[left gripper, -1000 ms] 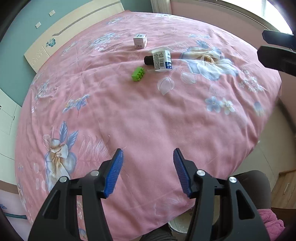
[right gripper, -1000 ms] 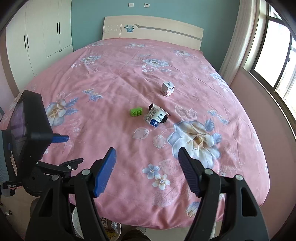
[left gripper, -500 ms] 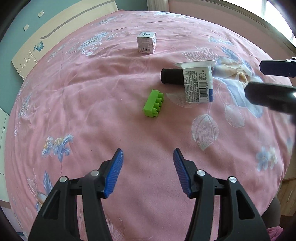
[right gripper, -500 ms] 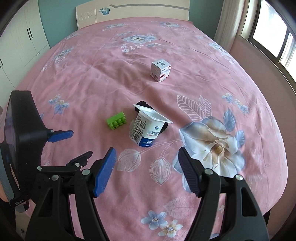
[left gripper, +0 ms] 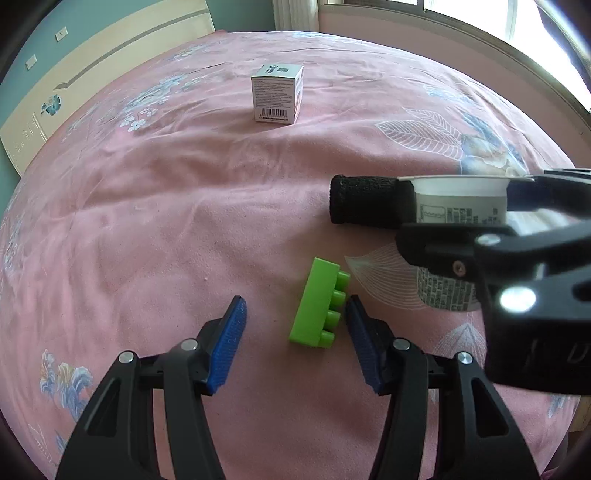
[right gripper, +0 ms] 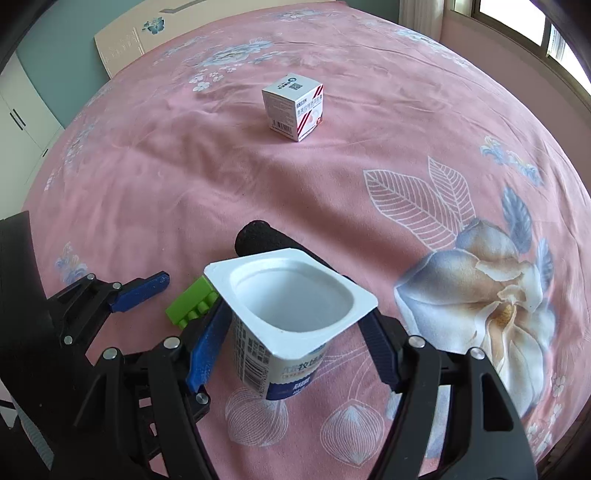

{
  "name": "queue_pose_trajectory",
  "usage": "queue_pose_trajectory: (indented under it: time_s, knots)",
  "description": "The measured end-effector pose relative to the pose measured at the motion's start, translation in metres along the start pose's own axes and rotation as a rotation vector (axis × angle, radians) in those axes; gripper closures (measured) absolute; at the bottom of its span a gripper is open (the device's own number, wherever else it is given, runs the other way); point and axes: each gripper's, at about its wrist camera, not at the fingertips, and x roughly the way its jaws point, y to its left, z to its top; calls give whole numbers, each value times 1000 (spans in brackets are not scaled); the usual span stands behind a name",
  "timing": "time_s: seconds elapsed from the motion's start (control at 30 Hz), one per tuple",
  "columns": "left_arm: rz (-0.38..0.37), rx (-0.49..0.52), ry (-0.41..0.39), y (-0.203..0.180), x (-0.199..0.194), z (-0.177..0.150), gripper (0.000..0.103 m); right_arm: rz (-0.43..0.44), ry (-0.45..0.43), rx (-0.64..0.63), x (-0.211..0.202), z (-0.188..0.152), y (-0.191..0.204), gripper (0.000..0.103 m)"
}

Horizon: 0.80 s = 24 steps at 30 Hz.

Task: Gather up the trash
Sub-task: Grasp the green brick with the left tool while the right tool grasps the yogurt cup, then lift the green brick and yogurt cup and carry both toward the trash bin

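A white yogurt cup [right gripper: 291, 317] stands on the pink bedspread between the open fingers of my right gripper [right gripper: 295, 325]; it also shows in the left wrist view [left gripper: 458, 206]. A green toy brick [left gripper: 319, 308] lies between the open fingers of my left gripper [left gripper: 295, 325], close to the right finger; the right wrist view shows it [right gripper: 190, 304] left of the cup. A black cylinder [left gripper: 364, 205] lies behind the cup. A small white box [left gripper: 277, 94] stands farther back, also seen in the right wrist view [right gripper: 295, 107].
The bed's pale headboard [left gripper: 99, 77] is at the far left, a window sill [left gripper: 461, 33] at the far right. White wardrobes [right gripper: 22, 122] stand left of the bed. The right gripper body [left gripper: 517, 280] crowds the right side of the left wrist view.
Both grippers have moved forward and down to the bed. The cup now sits between the right fingers and the green brick between the left fingers. Both stay open.
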Motion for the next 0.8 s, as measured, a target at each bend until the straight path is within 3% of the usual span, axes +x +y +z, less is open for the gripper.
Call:
queue_pose_trajectory:
  time_s: [0.1,0.2,0.27,0.33,0.47,0.63,0.8]
  knots:
    - [-43,-36,-16,3,7,4,45,-15,2,-14,10,1,3,47]
    - [-55,-45,-30,-2,10,6,56,-14,-7,-30,10,-1,2,50]
    - [-65,-39,-35,-6,11,4,71,-5,-1,-37,9,-3,-1,50]
    - [-73,-41,-33,-9,10,4,80,-3,0,-37,6,-5,-4,50]
    - [-98,-85,-23,-8,2,-3,80,21,-2,-26,-1,-9,-10,50]
    - [-36,-87,6,-12,-16,-12,80,38,-9,-49,-18,-20,-9,50]
    - [29,-82,-10,-18,-57,-21,80,48,-38,-120,-50,-37,3,50]
